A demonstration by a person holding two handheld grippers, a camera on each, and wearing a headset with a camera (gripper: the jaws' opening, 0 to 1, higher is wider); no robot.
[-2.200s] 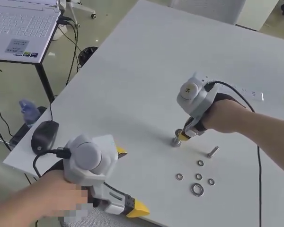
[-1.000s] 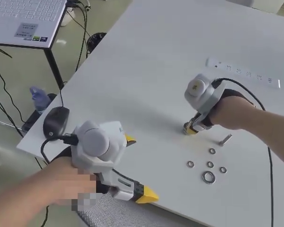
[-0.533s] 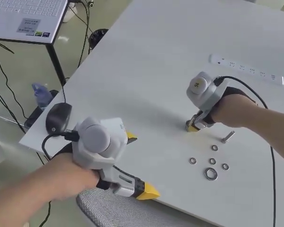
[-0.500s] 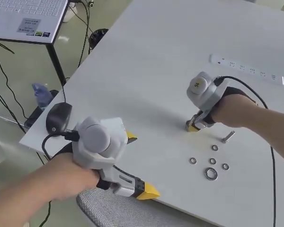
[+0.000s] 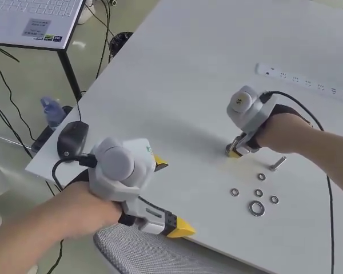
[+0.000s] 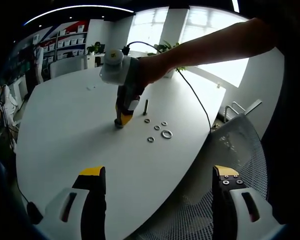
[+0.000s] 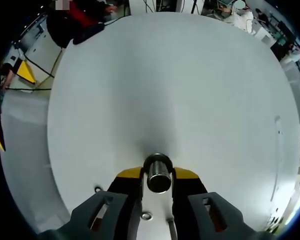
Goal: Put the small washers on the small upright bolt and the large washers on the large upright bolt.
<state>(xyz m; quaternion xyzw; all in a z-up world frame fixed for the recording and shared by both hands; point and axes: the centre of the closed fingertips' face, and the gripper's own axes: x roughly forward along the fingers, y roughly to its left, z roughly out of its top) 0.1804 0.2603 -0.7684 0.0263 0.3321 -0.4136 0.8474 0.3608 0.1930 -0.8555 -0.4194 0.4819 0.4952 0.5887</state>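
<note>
My right gripper (image 5: 235,150) is shut on the large bolt (image 7: 158,181), which stands on the white table (image 5: 183,85) between the yellow pads (image 7: 186,173). The small bolt (image 5: 278,164) lies flat just right of it. Several small washers (image 5: 258,193) and one large washer (image 5: 256,208) lie loose in front of that bolt; the left gripper view also shows the large washer (image 6: 166,133) and the lying bolt (image 6: 145,106). My left gripper (image 5: 171,197) hangs open and holds nothing at the table's near edge, its jaws wide apart (image 6: 158,175).
A white power strip (image 5: 300,83) lies at the far right of the table. A black mouse (image 5: 72,138) sits at the near left corner. A grey mesh chair (image 5: 126,251) stands under the front edge. A laptop (image 5: 28,17) rests on a side stand.
The head camera has shifted, so everything sits a little differently in the picture. The right gripper stays shut on the large bolt; the left gripper stays open near the table's edge.
</note>
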